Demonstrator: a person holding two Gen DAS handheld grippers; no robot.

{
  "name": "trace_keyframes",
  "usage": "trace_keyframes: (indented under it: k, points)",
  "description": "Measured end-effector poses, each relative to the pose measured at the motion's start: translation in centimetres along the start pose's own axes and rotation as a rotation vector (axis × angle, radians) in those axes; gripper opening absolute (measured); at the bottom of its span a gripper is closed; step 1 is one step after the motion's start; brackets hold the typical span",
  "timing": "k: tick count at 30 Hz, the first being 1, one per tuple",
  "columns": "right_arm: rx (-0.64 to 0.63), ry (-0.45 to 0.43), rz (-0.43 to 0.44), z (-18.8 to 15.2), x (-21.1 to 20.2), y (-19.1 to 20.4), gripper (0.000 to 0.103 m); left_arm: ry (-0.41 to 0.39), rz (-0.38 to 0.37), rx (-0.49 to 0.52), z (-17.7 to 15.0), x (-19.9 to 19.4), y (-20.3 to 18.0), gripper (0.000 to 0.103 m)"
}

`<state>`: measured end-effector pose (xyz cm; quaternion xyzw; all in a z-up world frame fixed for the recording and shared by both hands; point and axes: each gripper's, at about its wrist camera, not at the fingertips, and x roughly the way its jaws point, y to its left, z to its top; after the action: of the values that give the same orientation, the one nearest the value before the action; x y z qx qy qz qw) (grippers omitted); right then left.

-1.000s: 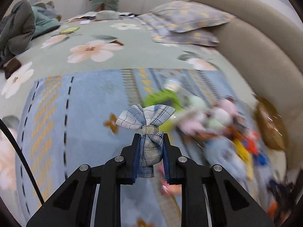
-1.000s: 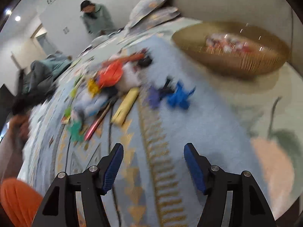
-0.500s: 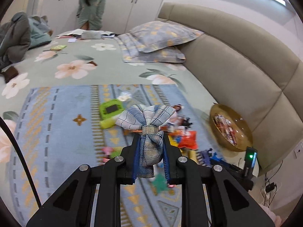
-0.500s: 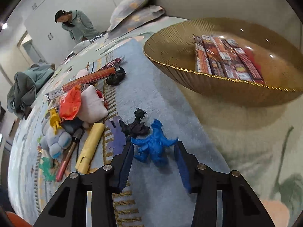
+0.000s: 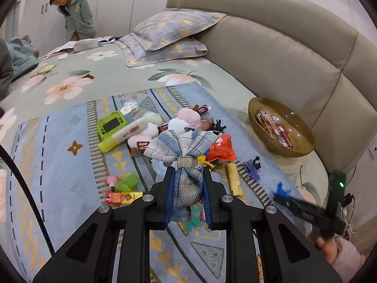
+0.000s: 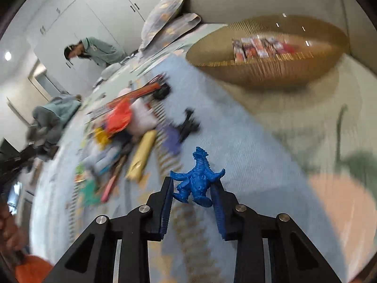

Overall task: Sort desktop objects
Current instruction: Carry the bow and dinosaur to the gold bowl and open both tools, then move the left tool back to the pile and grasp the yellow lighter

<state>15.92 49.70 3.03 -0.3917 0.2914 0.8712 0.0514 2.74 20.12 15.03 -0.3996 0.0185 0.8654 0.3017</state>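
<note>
My left gripper (image 5: 187,181) is shut on a blue plaid fabric bow (image 5: 183,151) and holds it above the blue rug. My right gripper (image 6: 193,188) is shut on a blue toy monster (image 6: 196,180) and holds it off the rug; it also shows, blurred, at the right of the left wrist view (image 5: 306,210). A pile of small toys, snack packs and soft items (image 5: 169,129) lies on the rug (image 5: 59,165). A gold bowl (image 5: 304,148) with snack packs stands at the right, also in the right wrist view (image 6: 259,73).
A green toy (image 5: 110,125), yellow tubes (image 5: 233,176), a red bag (image 5: 222,148) and a dark purple figure (image 5: 252,169) lie on the rug. Pillows (image 5: 169,35) and the beige headboard (image 5: 282,54) are behind. A person (image 5: 75,16) stands at the far left.
My right gripper has closed on the blue monster and lifted it from the rug. My left gripper has risen and pulled back, still holding the bow.
</note>
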Motion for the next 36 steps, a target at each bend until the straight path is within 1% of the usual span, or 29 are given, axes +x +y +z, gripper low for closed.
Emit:
trace_keyframes:
  k: [2,4,6,8,11,13,14,16,18,21,22,23,24,25,26,28,29,30,32,34,36]
  points:
    - [-0.019,0.017,0.007,-0.9,-0.2,0.5,0.031,-0.001,-0.003,0.008,0.0,-0.1,-0.2,0.019]
    - [-0.078,-0.019,0.001,-0.9,-1.3,0.9,0.031,0.006,0.011,0.026,0.1,-0.2,-0.9,0.019]
    - [-0.112,-0.070,-0.003,0.2,-3.0,1.0,0.031,0.027,-0.015,0.026,0.7,-0.1,-1.7,0.019]
    - [-0.127,-0.142,-0.005,1.7,-5.5,0.9,0.032,0.010,-0.034,0.027,2.0,-0.5,-3.2,0.019]
    - [-0.127,-0.259,-0.038,4.6,-9.1,0.3,0.032,-0.038,-0.132,0.018,4.6,-0.5,-6.6,0.019]
    - [-0.099,-0.335,-0.078,7.0,-11.3,-0.8,0.032,-0.042,-0.197,0.024,6.2,0.7,-9.4,0.019]
    - [-0.083,-0.364,-0.089,7.8,-12.2,-1.4,0.032,-0.034,-0.250,0.035,7.1,2.0,-11.5,0.019]
    - [-0.050,-0.415,-0.096,9.7,-13.1,-2.7,0.032,-0.017,-0.300,0.051,8.0,4.1,-14.1,0.019]
    - [-0.018,-0.424,-0.127,11.4,-12.9,-4.0,0.032,0.015,-0.341,0.047,9.1,7.6,-16.9,0.019]
    - [0.032,-0.415,-0.139,13.7,-11.8,-5.7,0.032,0.044,-0.361,0.015,10.0,11.6,-19.2,0.019]
    - [0.041,-0.415,-0.136,14.5,-11.4,-6.1,0.033,0.044,-0.355,0.012,10.3,12.6,-19.8,0.026]
    - [0.042,-0.404,-0.133,15.1,-11.0,-6.6,0.038,0.048,-0.347,0.015,10.6,13.7,-20.3,0.033]
    - [0.051,-0.373,-0.134,15.8,-10.3,-7.2,0.043,0.073,-0.349,0.011,11.1,15.3,-20.6,0.035]
    - [0.067,-0.346,-0.129,16.1,-9.8,-8.0,0.052,0.120,-0.355,-0.001,11.5,16.6,-20.6,0.037]
    - [0.100,-0.316,-0.111,16.3,-9.4,-8.9,0.054,0.188,-0.369,-0.035,11.9,18.3,-20.3,0.037]
    - [0.165,-0.305,-0.066,15.7,-9.4,-10.4,0.054,0.226,-0.393,-0.092,11.5,19.1,-19.3,0.037]
    - [0.173,-0.306,-0.068,15.3,-9.5,-10.6,0.054,0.228,-0.389,-0.114,11.4,19.1,-18.6,0.037]
    - [0.173,-0.308,-0.077,14.7,-9.9,-10.8,0.054,0.226,-0.375,-0.127,11.1,18.6,-17.7,0.037]
    - [0.179,-0.310,-0.075,13.5,-10.4,-10.9,0.055,0.222,-0.370,-0.144,10.7,17.5,-16.1,0.037]
    - [0.187,-0.298,-0.046,12.5,-10.7,-10.6,0.055,0.223,-0.368,-0.169,10.3,15.3,-13.8,0.037]
    - [0.155,-0.278,-0.028,11.1,-11.0,-9.1,0.055,0.207,-0.362,-0.187,9.9,12.7,-11.2,0.037]
